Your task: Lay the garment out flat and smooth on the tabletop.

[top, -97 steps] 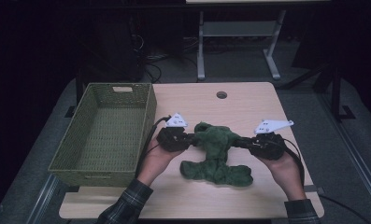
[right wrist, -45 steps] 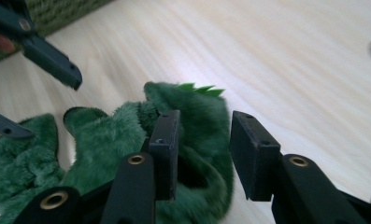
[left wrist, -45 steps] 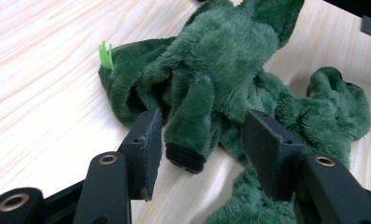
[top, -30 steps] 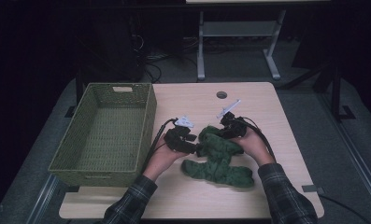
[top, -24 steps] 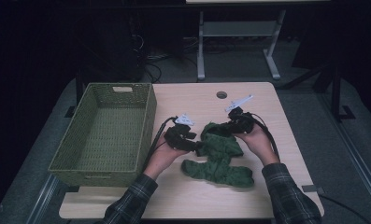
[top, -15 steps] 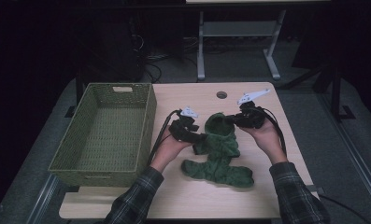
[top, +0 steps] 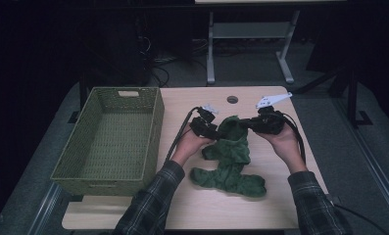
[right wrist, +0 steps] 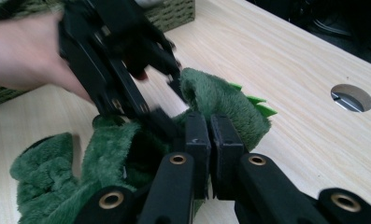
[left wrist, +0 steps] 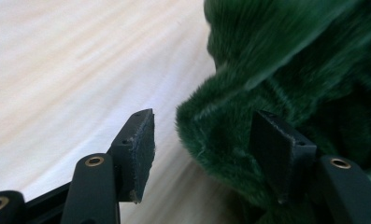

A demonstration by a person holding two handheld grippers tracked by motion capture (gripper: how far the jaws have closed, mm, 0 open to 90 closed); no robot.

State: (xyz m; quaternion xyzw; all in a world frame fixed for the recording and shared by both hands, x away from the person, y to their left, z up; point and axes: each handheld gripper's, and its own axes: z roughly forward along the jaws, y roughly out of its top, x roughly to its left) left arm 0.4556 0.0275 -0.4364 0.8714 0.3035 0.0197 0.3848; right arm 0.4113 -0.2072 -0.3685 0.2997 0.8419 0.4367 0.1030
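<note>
Leftmost sat the woven basket [top: 109, 139]. Beside it our left hand-held gripper [left wrist: 202, 154], jaws just opening, straddled the green plush garment [top: 229, 156] mid-table [top: 192, 210]. Rightward, our right hand-held gripper [right wrist: 209, 154] pinched its raised far edge.

**Dark room, lit tabletop**

Light wood tabletop [top: 260, 205] with round cable hole [top: 232, 99]. Grey carpet floor [top: 358, 147]. Behind: grey metal table frame [top: 246, 34], loose cables [top: 158, 73] on floor. Surroundings mostly black.
</note>
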